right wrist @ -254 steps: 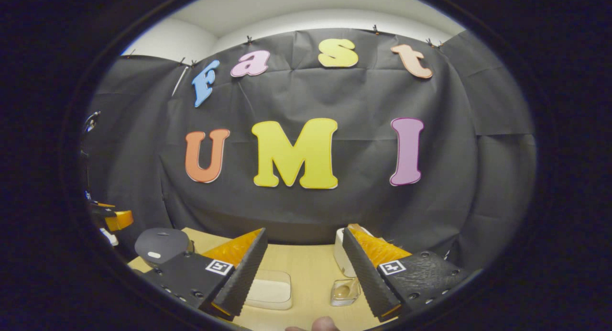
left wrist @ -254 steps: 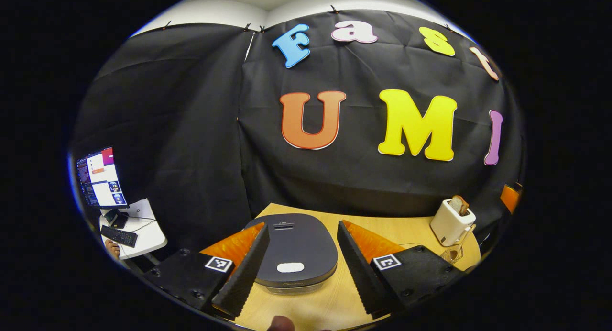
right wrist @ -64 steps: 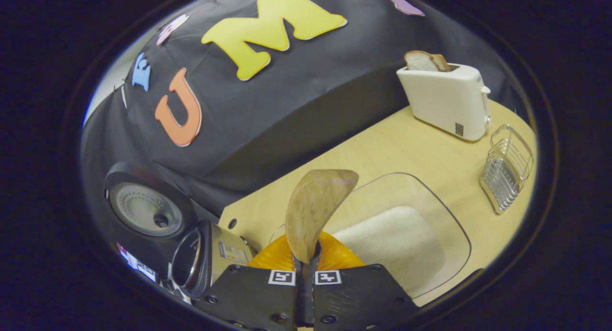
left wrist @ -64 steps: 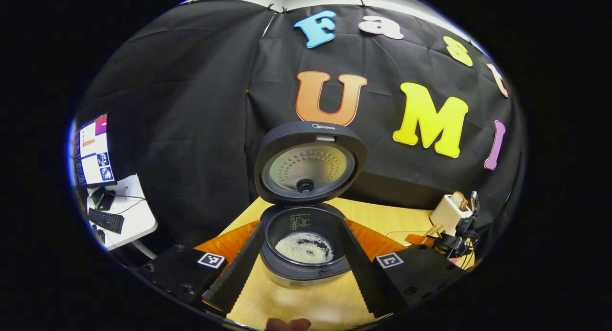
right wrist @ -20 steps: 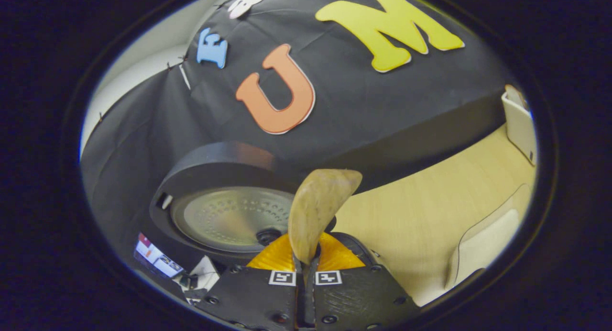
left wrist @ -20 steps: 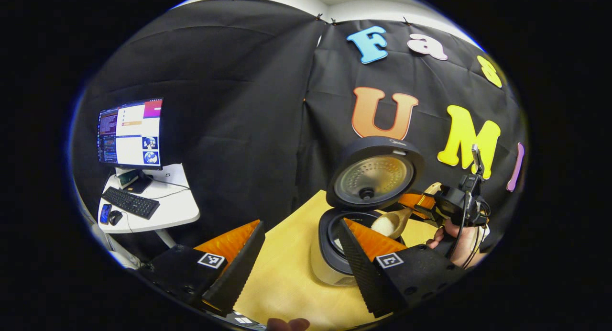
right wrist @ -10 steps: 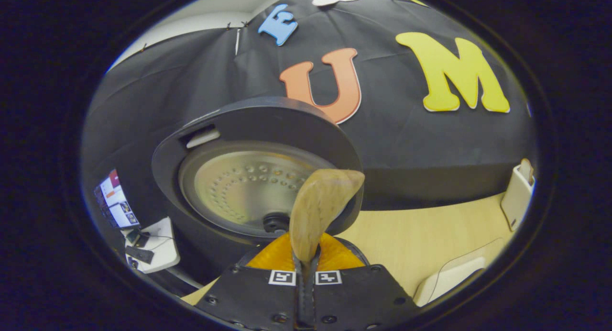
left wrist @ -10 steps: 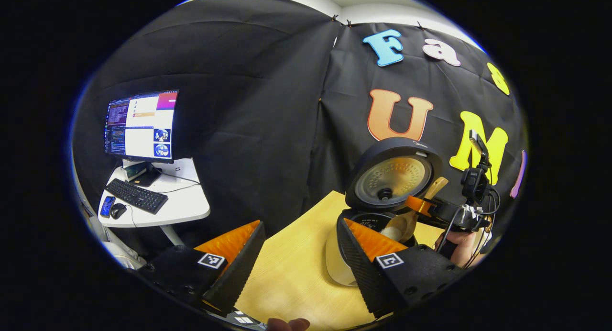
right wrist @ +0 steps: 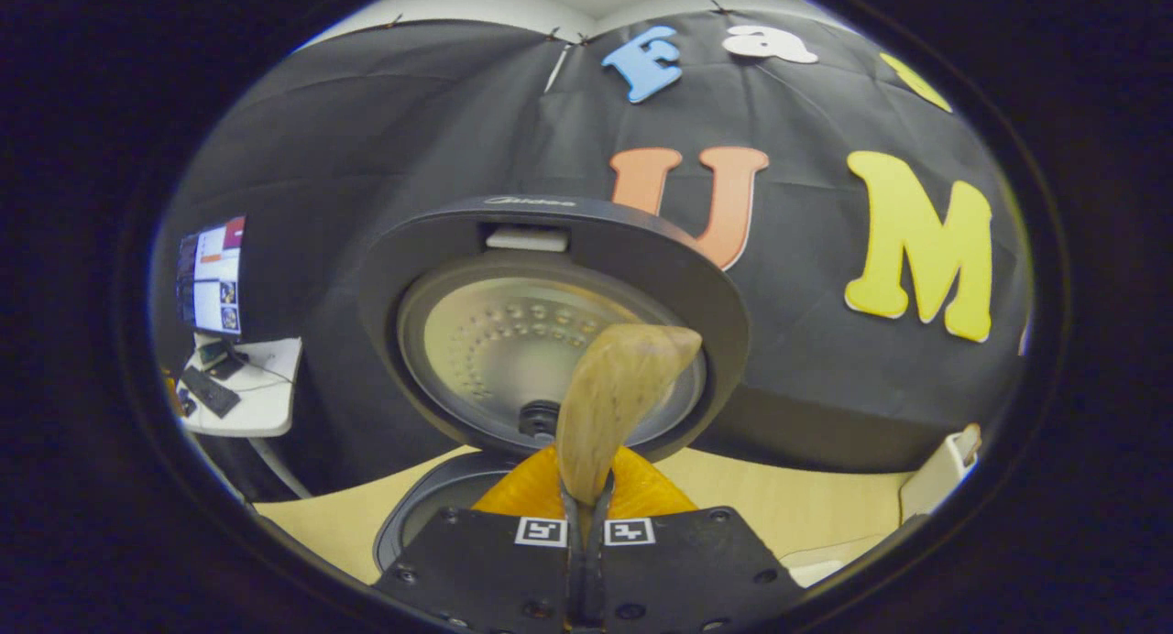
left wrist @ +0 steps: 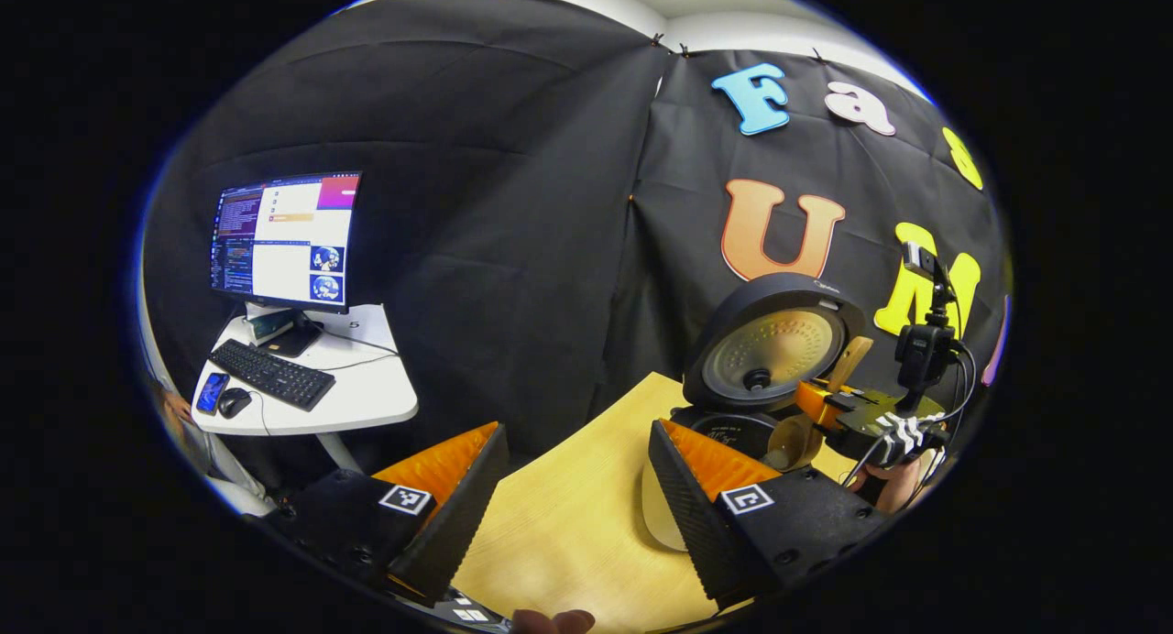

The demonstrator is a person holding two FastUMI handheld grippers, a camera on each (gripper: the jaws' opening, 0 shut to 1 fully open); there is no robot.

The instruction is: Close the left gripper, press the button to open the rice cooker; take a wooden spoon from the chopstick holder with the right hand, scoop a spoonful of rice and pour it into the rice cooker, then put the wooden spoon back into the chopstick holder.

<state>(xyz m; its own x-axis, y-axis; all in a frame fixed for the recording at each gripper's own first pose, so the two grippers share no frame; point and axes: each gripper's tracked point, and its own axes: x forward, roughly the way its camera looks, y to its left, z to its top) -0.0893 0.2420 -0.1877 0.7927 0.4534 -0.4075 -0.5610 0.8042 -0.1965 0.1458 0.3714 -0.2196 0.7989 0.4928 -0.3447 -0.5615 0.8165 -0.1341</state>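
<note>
The dark rice cooker [left wrist: 733, 432] stands on the wooden table with its lid [left wrist: 774, 345] raised. In the left gripper view, my left gripper [left wrist: 577, 432] is open and holds nothing, to the left of the cooker and nearer than it. The right gripper [left wrist: 861, 414], held by a hand [left wrist: 893, 483], reaches over the cooker from the right. In the right gripper view, my right gripper [right wrist: 586, 506] is shut on the handle of the wooden spoon [right wrist: 614, 396]. The spoon's bowl [left wrist: 793, 442] hangs over the pot opening [right wrist: 431, 506], in front of the lid's metal inner plate [right wrist: 522, 350]. Whether rice lies in the spoon cannot be told.
A white toaster [right wrist: 939, 483] sits at the right edge of the table [left wrist: 568, 515]. Outside the booth to the left stands a white side table [left wrist: 357, 400] with a monitor [left wrist: 284, 240] and keyboard [left wrist: 270, 375].
My right gripper has carried the spoon leftward to above the cooker's pot and levelled out. The left gripper has swung further left, so the cooker lies farther right in its view.
</note>
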